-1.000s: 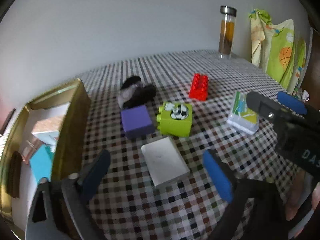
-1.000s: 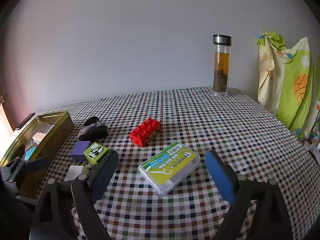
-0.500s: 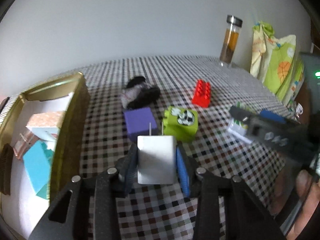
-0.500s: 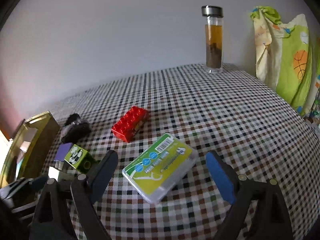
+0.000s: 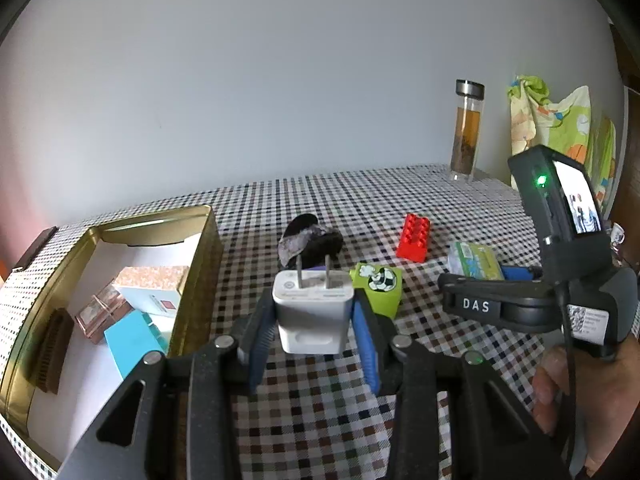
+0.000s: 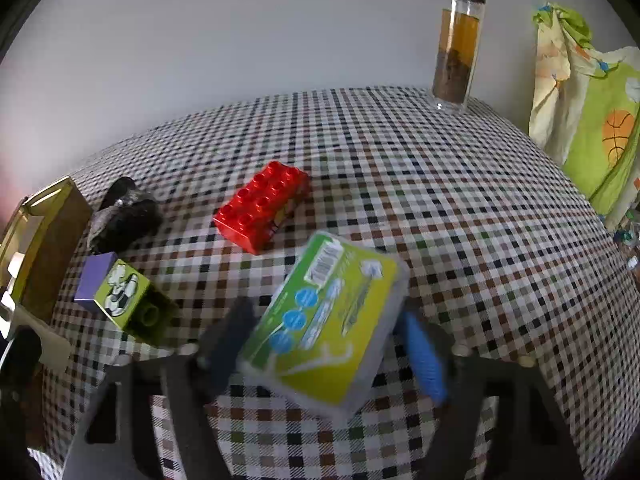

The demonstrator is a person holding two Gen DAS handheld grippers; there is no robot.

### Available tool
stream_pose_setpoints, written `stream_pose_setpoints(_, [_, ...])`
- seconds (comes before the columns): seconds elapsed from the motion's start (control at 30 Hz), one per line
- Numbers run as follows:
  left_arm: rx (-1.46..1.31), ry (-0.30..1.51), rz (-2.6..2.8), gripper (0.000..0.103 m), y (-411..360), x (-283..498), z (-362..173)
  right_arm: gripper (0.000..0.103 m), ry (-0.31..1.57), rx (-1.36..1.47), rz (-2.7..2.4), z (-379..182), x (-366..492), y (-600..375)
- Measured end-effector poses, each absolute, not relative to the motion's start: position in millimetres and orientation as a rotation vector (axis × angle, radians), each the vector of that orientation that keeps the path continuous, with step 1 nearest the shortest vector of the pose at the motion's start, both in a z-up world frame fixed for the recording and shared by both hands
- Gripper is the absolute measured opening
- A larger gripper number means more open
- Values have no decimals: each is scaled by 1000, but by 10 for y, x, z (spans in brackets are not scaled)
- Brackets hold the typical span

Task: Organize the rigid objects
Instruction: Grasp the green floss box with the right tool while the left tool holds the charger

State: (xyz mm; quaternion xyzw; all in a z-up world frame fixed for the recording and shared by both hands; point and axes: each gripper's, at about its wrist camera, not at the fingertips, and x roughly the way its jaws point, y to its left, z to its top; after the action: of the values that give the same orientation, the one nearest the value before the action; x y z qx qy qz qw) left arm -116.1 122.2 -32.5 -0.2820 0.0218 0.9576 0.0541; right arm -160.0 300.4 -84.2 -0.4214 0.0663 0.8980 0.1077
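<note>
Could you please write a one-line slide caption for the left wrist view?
Left gripper holds a white plug adapter beside the gold tin.

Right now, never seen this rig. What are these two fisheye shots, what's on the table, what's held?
No robot here: a person holds a two-finger gripper in each hand, with a fisheye camera on each looking along its fingers.

Left wrist view: the left gripper is shut on a white two-prong plug adapter, lifted off the checked tablecloth. Beside it is an open gold tin box already holding small boxes.

Right wrist view: the right gripper has its fingers on both sides of a green-labelled clear plastic case; blur hides whether they touch it.

Loose on the cloth: a red studded toy brick, a lime toy block with a football picture, a purple cube, a dark lumpy rock and a glass tea bottle.
</note>
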Motion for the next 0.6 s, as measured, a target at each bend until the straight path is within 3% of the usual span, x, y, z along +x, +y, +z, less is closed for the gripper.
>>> stream_pose_setpoints(0.17, [-816,71,2921,37,1224,-1103,-299,60,193,-1219,2656,-813,-1584,2983])
stream_pose_setpoints(0.6, [-794,75,2927,37,1240,-1046,-284,58,174,-1078,2712,-677,-1504,2956])
